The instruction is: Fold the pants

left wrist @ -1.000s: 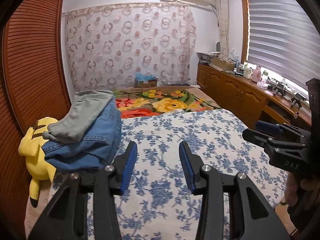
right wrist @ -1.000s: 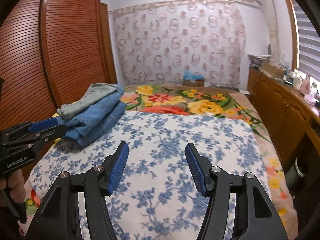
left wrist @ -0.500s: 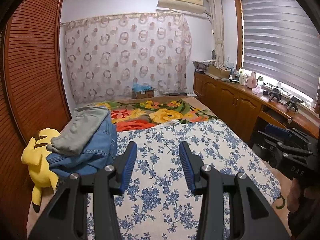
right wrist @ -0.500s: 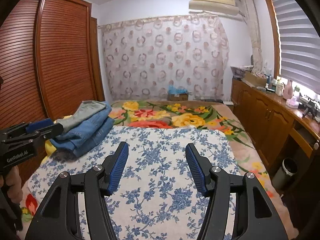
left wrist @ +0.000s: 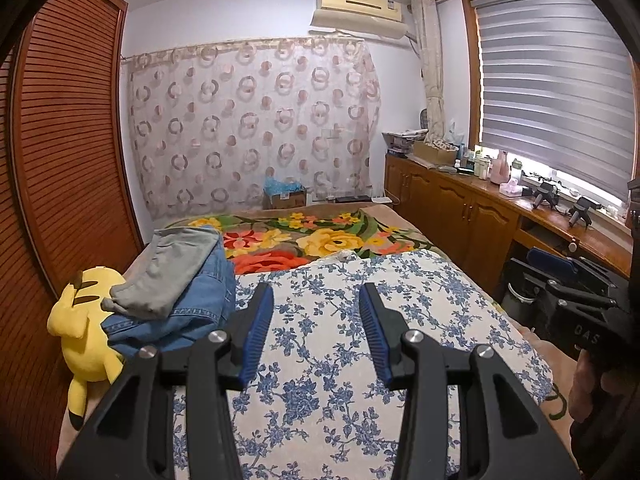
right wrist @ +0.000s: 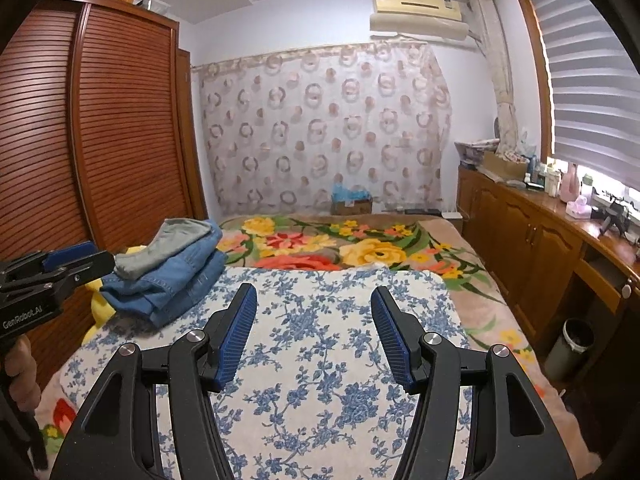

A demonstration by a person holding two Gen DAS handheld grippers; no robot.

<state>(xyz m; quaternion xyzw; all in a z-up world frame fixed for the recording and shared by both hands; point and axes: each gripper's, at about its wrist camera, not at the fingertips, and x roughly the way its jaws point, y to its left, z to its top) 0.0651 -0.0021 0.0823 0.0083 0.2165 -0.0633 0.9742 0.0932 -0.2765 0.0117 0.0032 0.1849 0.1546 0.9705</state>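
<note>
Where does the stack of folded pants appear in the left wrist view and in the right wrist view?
Left wrist view: stack of folded pants at left-centre on the bed's edge, beside the yellow plush toy.
Right wrist view: stack of folded pants at left-centre, the plush mostly hidden behind it.
Shared landmark: the air conditioner above the curtain.

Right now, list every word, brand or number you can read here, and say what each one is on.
"GenRobot.AI": on the side of the left gripper, seen from the right wrist.
"DAS": on the body of the right gripper, seen from the left wrist; possibly part of a longer marking.
Labels on the cardboard box and the bottles: too small to read.
</note>
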